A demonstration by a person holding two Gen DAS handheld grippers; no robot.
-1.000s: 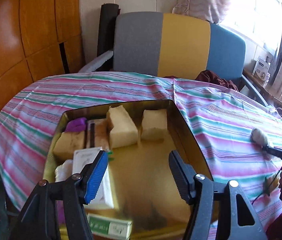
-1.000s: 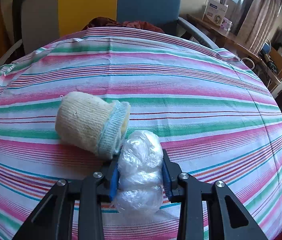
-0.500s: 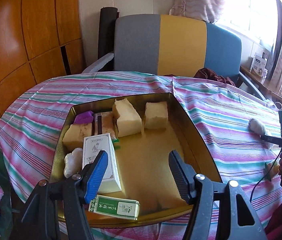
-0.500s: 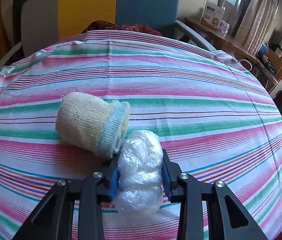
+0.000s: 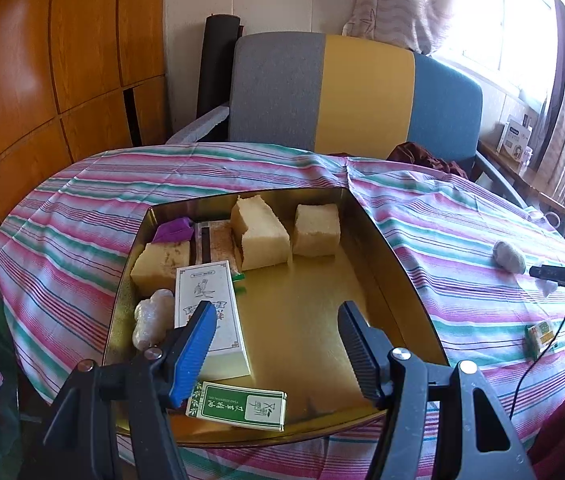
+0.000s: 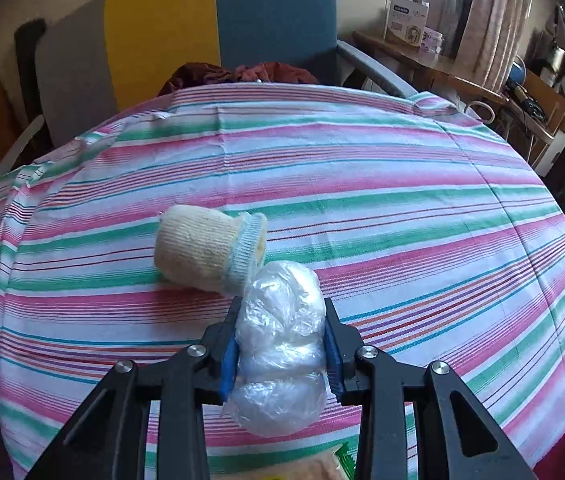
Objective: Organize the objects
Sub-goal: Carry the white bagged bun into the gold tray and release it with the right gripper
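Two tools were observed. Right tool (image 6: 281,346) was clamped on a plastic-wrapped bundle (image 6: 282,344) above the surface's near edge, touching a rolled sock (image 6: 210,254). Left tool (image 5: 276,344) stood apart over the gold tin (image 5: 398,264). Risk judged: slick wrap slipping; sock dragged.

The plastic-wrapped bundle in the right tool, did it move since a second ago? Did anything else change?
The right tool has lifted the plastic-wrapped bundle slightly off the striped tablecloth; the rolled sock now looks farther away. The left tool has drawn back, so the whole gold tray shows. The right tool stays shut on the bundle, the left stays open and empty, and the tray's contents have not moved.
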